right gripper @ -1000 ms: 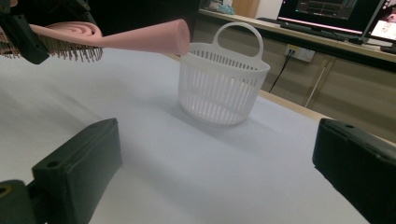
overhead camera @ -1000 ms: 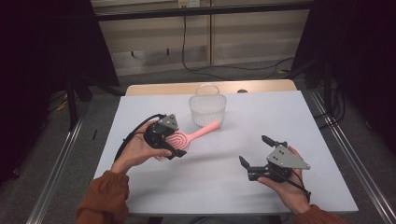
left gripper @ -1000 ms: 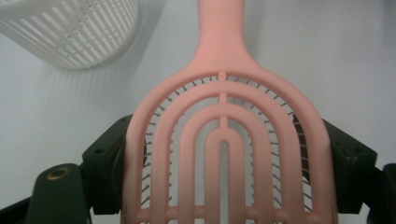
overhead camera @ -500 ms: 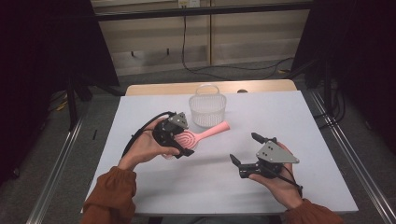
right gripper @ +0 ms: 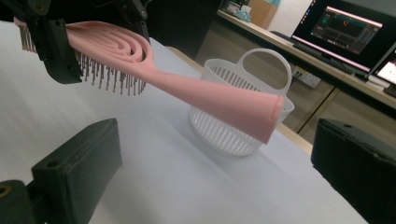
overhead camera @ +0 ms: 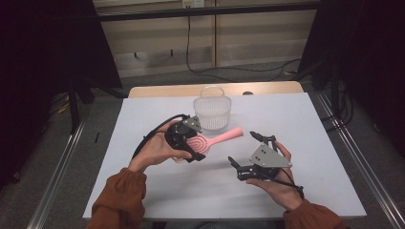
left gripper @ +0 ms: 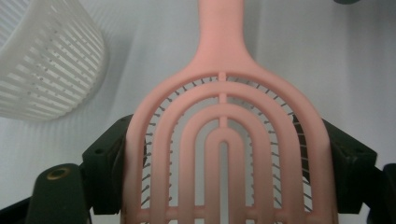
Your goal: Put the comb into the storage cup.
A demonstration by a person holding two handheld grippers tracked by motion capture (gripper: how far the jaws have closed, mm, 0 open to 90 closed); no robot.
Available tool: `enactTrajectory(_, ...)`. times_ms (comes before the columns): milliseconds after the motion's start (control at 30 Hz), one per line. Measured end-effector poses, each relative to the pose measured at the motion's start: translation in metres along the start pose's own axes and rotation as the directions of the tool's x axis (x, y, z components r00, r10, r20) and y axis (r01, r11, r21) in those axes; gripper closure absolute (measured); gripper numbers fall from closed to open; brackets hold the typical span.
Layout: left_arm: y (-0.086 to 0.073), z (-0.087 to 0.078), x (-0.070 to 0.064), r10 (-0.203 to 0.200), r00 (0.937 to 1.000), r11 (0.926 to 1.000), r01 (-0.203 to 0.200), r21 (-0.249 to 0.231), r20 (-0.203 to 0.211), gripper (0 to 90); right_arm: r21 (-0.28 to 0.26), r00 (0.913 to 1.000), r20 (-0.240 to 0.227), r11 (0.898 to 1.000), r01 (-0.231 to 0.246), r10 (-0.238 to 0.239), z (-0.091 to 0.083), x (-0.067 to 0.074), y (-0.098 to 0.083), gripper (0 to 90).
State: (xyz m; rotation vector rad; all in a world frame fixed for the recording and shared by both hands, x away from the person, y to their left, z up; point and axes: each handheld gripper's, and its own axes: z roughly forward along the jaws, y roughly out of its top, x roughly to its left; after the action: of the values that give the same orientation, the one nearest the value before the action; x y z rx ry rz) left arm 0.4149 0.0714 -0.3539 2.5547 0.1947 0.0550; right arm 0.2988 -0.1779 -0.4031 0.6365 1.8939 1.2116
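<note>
A pink hairbrush (overhead camera: 212, 140) hangs just above the white table (overhead camera: 296, 119), handle pointing right and away. My left gripper (overhead camera: 193, 145) is shut on the brush's vented head; in the left gripper view the black jaws press both sides of the brush (left gripper: 223, 126). My right gripper (overhead camera: 242, 148) stands open a little right of the handle tip, nothing between its jaws. In the right gripper view the brush (right gripper: 196, 93) crosses above my right gripper (right gripper: 219, 172), bristles down, with the left gripper (right gripper: 56, 46) at its head.
A white slotted basket (overhead camera: 212, 109) with a hoop handle stands at the table's far middle, just behind the brush; it is also in the left gripper view as the basket (left gripper: 42, 65). Lit monitors (right gripper: 355, 32) sit beyond the table's far side.
My left hand has carried the brush slightly right. My right gripper has moved left and up toward the brush handle, still open.
</note>
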Motion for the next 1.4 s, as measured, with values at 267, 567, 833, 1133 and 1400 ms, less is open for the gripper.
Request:
enactTrajectory(267, 0.005, 0.005, -0.003, 0.005, 1.0, 0.9999, -0.005, 0.014, 0.002, 19.6, 0.042, 0.9779, 0.041, 0.978, 0.203, -0.205, 0.008, 0.009, 0.004, 5.0)
enactTrajectory(567, 0.012, 0.012, -0.005, 0.02, 0.9997, 0.9982, -0.02, 0.056, 0.014, 19.6, 0.087, 0.9321, 0.061, 0.932, 0.351, -0.357, 0.017, 0.013, 0.003, 12.3)
enactTrajectory(833, 0.018, 0.014, -0.006, 0.023, 0.9997, 0.9975, -0.023, 0.068, -0.008, 19.6, 0.124, 0.8563, 0.09, 0.859, 0.497, -0.509, 0.023, 0.023, 0.007, 19.1)
enactTrajectory(1133, 0.019, 0.015, -0.007, 0.021, 0.9998, 0.997, -0.021, 0.075, -0.003, 19.6, 0.15, 0.7768, 0.09, 0.78, 0.608, -0.623, 0.031, 0.033, 0.006, 26.2)
enactTrajectory(1400, 0.021, 0.017, -0.007, 0.016, 0.9999, 0.9966, -0.016, 0.08, 0.0, 19.6, 0.155, 0.7487, 0.071, 0.749, 0.644, -0.659, 0.037, 0.036, 0.004, 35.3)
